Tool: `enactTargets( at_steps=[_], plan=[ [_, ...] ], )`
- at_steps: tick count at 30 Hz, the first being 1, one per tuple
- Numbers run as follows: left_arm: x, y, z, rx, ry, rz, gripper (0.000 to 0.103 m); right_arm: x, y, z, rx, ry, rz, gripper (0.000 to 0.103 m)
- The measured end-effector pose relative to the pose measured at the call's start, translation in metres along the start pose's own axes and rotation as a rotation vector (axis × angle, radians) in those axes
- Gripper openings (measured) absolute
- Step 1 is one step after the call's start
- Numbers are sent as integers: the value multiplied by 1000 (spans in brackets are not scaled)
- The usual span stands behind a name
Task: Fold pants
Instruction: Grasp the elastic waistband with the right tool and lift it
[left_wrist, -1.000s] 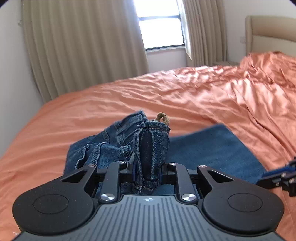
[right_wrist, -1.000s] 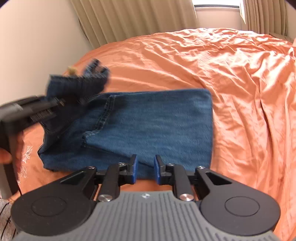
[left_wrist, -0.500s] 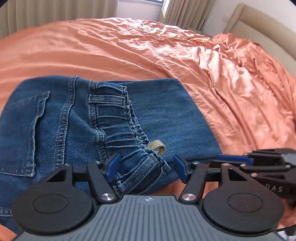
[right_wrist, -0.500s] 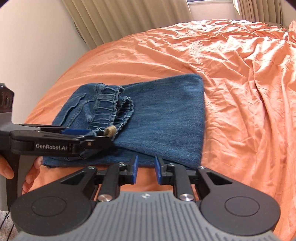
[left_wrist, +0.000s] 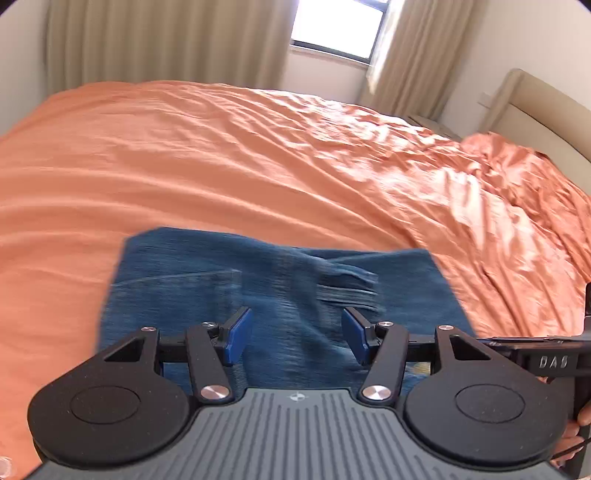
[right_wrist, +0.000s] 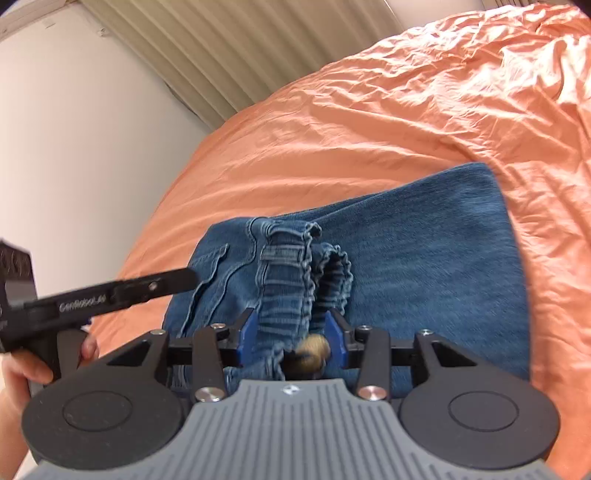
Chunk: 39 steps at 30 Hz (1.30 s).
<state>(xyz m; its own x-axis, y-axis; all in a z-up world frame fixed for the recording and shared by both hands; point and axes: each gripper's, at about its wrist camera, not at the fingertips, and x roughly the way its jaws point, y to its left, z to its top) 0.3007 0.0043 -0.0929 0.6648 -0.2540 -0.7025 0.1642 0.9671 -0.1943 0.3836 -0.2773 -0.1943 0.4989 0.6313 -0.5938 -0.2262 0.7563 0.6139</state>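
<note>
The pants (right_wrist: 424, 266) lie folded in a blue denim block on the orange bed (right_wrist: 369, 122), close to its near edge, with the gathered waistband (right_wrist: 291, 273) doubled over on top. The right hand-held gripper (right_wrist: 290, 338) stands wide, its jaws straddling the waistband and a tan loop (right_wrist: 314, 350) without pinching either. The left hand-held gripper (left_wrist: 293, 339) also gapes wide above the denim, holding nothing. To do this step well, the right one should probably take both waistband layers squarely, then lay them flat and even with the fold's edge.
</note>
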Motion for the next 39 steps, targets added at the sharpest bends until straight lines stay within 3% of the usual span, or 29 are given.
enactTargets(
  at_steps=[10, 13, 17, 26, 29, 34, 39],
  plan=[
    [7, 84, 0, -133, -43, 62, 65, 80, -24, 18, 188, 56, 32, 39],
    [10, 101, -4, -172, -37, 64, 64, 88, -25, 17, 213, 54, 40, 24],
    [6, 109, -8, -193, -47, 65, 62, 80, 11, 21, 20, 30, -42, 13],
    [-28, 117, -13, -280, -127, 51, 58, 30, 124, 80, -229, -21, -97, 10],
    [-36, 113, -11, -286, -143, 36, 58, 6, 145, 100, -254, -48, -118, 10],
    [-38, 101, -8, -252, -147, 3, 58, -27, 115, 123, -176, -59, -219, 10],
    [-23, 86, -11, -206, -106, -23, 58, -28, 14, 100, -30, -18, -399, 10]
  ],
)
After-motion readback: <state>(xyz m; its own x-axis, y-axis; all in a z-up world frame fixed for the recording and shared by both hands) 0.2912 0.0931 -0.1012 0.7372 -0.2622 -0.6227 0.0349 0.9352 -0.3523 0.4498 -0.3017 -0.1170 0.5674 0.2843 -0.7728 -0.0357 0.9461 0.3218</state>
